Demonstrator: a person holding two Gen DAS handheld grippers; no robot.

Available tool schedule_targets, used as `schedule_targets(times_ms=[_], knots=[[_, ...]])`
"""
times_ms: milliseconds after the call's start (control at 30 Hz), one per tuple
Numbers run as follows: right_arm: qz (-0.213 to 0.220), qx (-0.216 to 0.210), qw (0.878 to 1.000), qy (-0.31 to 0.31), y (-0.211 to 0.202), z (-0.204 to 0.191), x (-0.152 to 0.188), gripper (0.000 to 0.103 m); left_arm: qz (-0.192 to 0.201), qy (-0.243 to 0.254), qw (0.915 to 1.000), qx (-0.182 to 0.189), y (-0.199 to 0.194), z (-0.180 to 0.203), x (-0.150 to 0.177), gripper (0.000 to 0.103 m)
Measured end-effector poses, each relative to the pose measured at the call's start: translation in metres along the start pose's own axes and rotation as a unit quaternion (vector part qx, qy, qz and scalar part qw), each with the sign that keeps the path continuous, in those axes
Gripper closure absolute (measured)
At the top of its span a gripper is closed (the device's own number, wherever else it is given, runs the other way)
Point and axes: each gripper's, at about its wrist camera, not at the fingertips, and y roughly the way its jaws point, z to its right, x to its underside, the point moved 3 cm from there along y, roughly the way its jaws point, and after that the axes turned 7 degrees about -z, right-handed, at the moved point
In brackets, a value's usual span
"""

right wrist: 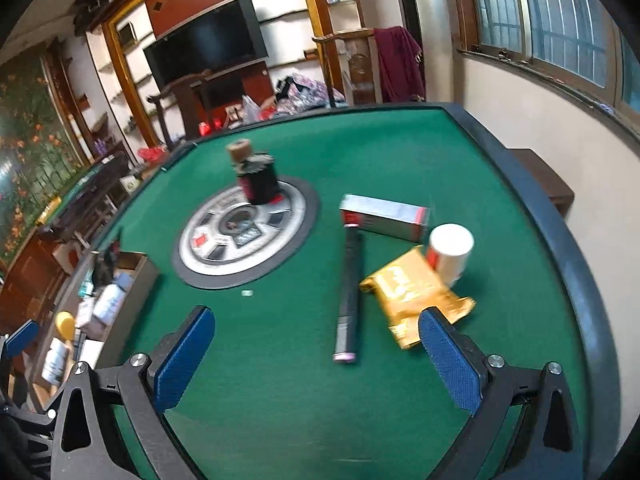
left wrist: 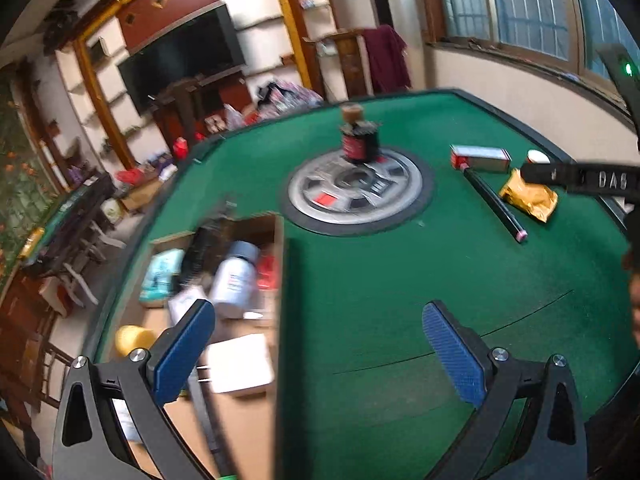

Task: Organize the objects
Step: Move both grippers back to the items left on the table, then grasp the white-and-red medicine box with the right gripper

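The right gripper (right wrist: 316, 354) hangs over the green felt table (right wrist: 400, 152) with its blue pads spread wide and nothing between them; its right pad (right wrist: 450, 360) sits just in front of a crinkled gold foil packet (right wrist: 412, 292). Taking the round silver dial set into the table's middle (right wrist: 244, 232) as landmark: a slim black tube with pink ends (right wrist: 350, 296) lies to its right, beside the packet; a silver and red carton (right wrist: 386, 216) lies across the tube's far end; a white-capped jar (right wrist: 450, 254) stands past the packet. A dark bottle with a brown stopper (right wrist: 256, 176) stands on the dial's far edge. The left gripper (left wrist: 318, 350) is likewise wide open and empty, above the table's near-left edge, where an open cardboard box (left wrist: 276, 240) left of the dial holds a pale bottle (left wrist: 234, 276) and blurred items, hard to identify.
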Motion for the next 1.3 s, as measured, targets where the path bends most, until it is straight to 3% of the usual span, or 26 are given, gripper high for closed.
schedule_targets(times_ms=[167, 367, 500, 633, 767, 867, 900, 967, 1033, 1167, 1300], knots=[[0.001, 0.03, 0.999, 0.018, 0.002, 0.046, -0.031, 0.0, -0.057, -0.017, 0.9965, 0.059, 0.043, 0.017, 0.0, 0.0], [-0.04, 0.012, 0.997, 0.071, 0.034, 0.094, -0.068, 0.0, -0.104, -0.033, 0.9891, 0.099, 0.076, 0.027, 0.009, 0.0], [-0.06, -0.01, 0.995, 0.073, 0.064, 0.092, -0.089, 0.0, -0.112, -0.031, 0.9887, 0.095, 0.086, 0.028, 0.012, 0.0], [-0.094, 0.001, 0.994, 0.051, 0.099, 0.079, -0.106, 0.0, -0.107, -0.024, 0.9894, 0.095, 0.087, 0.032, 0.013, 0.0], [-0.159, 0.004, 0.987, 0.018, 0.135, 0.065, -0.111, 0.0, -0.106, -0.024, 0.9894, 0.096, 0.087, 0.032, 0.013, 0.0], [-0.216, -0.068, 0.974, -0.003, 0.143, 0.041, -0.097, 0.001, -0.106, -0.024, 0.9894, 0.096, 0.087, 0.032, 0.011, 0.0], [-0.235, -0.123, 0.964, -0.01, 0.139, 0.028, -0.09, 0.001, -0.106, -0.023, 0.9894, 0.096, 0.088, 0.032, 0.011, 0.0], [-0.239, -0.177, 0.954, -0.04, 0.124, 0.007, -0.083, 0.001, -0.106, -0.023, 0.9894, 0.096, 0.088, 0.032, 0.011, 0.0], [-0.213, -0.157, 0.962, -0.066, 0.107, -0.004, -0.083, 0.001, -0.106, -0.024, 0.9894, 0.096, 0.088, 0.032, 0.011, 0.0], [-0.16, -0.026, 0.984, -0.071, 0.095, -0.002, -0.089, 0.001, -0.106, -0.024, 0.9894, 0.096, 0.088, 0.032, 0.011, 0.0], [-0.188, -0.018, 0.982, -0.002, 0.111, 0.006, -0.086, 0.005, -0.106, -0.024, 0.9894, 0.096, 0.088, 0.032, 0.011, 0.0]])
